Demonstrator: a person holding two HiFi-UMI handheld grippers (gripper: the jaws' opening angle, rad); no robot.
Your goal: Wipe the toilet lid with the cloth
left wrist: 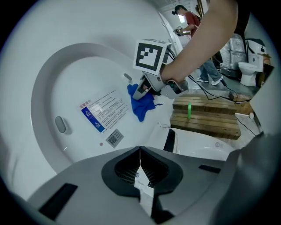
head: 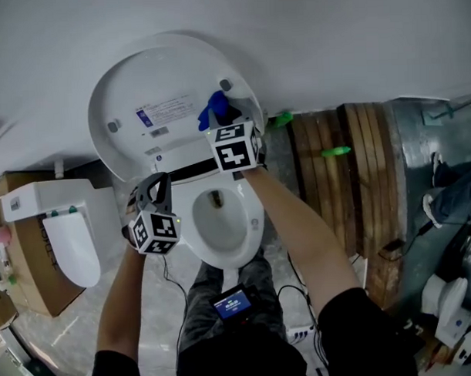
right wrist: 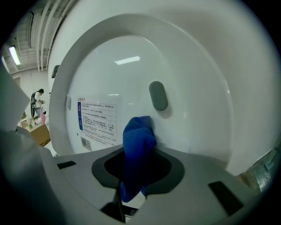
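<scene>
The white toilet lid (head: pixel 159 93) stands raised, its inner face with a printed label toward me. My right gripper (head: pixel 220 118) is shut on a blue cloth (head: pixel 213 111) and presses it against the lid's lower right part, below a grey bumper (right wrist: pixel 158 96). In the right gripper view the cloth (right wrist: pixel 138 140) hangs out between the jaws of that gripper (right wrist: pixel 135 162), bunched against the lid (right wrist: pixel 131 70). My left gripper (head: pixel 145 186) hovers left of the bowl, shut with nothing in it (left wrist: pixel 140 151). From it I see the cloth (left wrist: pixel 141 105) and the right gripper (left wrist: pixel 144 91) on the lid (left wrist: pixel 74 74).
The open toilet bowl (head: pixel 252 221) lies below the lid. Wooden pallets (head: pixel 351 172) with a green object (head: pixel 336 150) stand on the right. A boxed toilet seat (head: pixel 68 243) sits on the left. Cables trail on the floor (head: pixel 297 297). A person (left wrist: pixel 189 22) stands far off.
</scene>
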